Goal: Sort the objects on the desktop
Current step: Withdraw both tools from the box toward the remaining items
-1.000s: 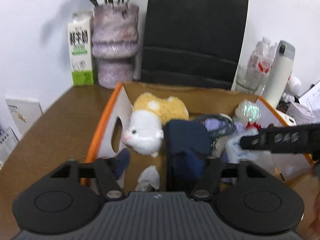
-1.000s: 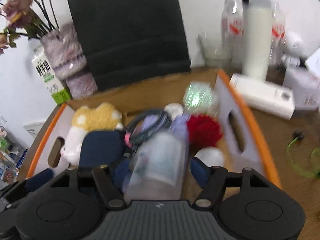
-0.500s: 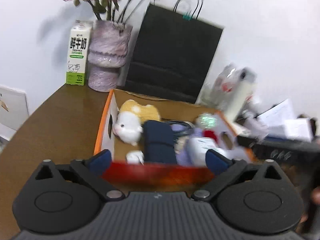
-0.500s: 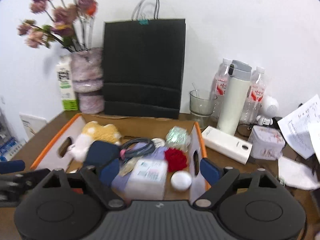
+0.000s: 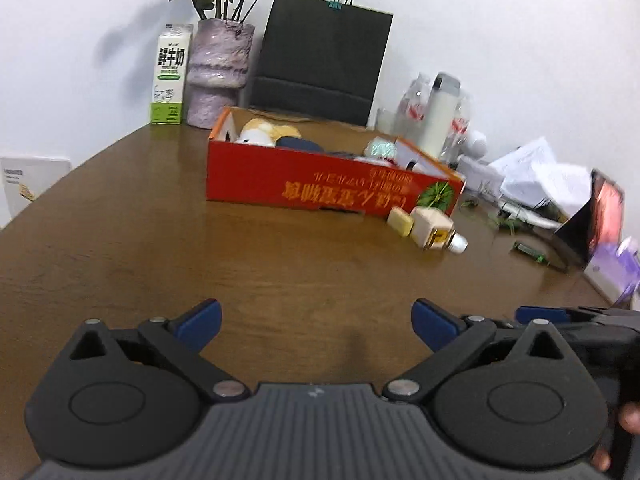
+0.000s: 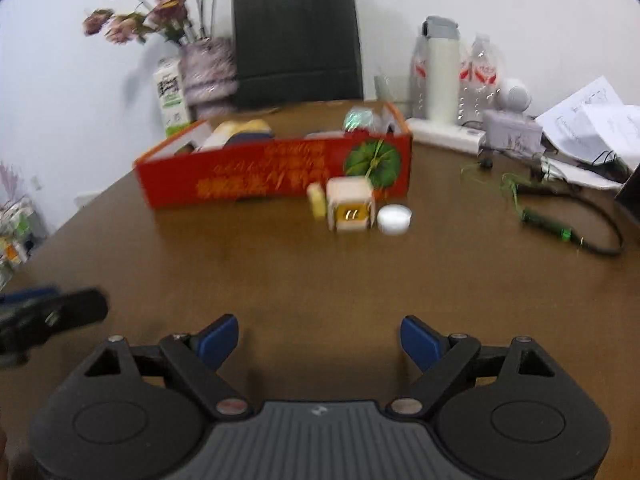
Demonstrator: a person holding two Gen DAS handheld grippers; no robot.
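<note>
Both views look across a brown wooden counter (image 5: 120, 240) toward a red cardboard box (image 5: 320, 188) with orange-yellow lettering and a green leaf picture on its near wall, standing in the upper middle of each frame. Over its rim show a white-and-yellow plush toy (image 5: 260, 134), a dark blue item (image 5: 298, 144) and a shiny greenish ball (image 6: 358, 120). Just in front of the box's right end, on the bare counter, lie a small yellow block (image 6: 317, 199), a cream cube-shaped box (image 6: 351, 204) with a yellow face, and a white round cap (image 6: 394, 219), close together. The left hand-held gripper (image 5: 316, 322) fills the bottom of its own view, jaws spread wide with nothing between the blue pads, over empty counter well short of the box. The right hand-held gripper (image 6: 320, 340) sits likewise at the bottom of its view, jaws apart and empty; its dark tip also shows at the lower right edge of the left view. Behind the box, at the top of the frame, stand a black paper bag (image 5: 324, 52), a purple vase of dried flowers (image 5: 218, 72), a milk carton (image 5: 170, 76) and a white flask (image 6: 440, 72) between plastic bottles. Loose papers (image 6: 588, 124) and a black cable (image 6: 568, 208) lie at the right.
</note>
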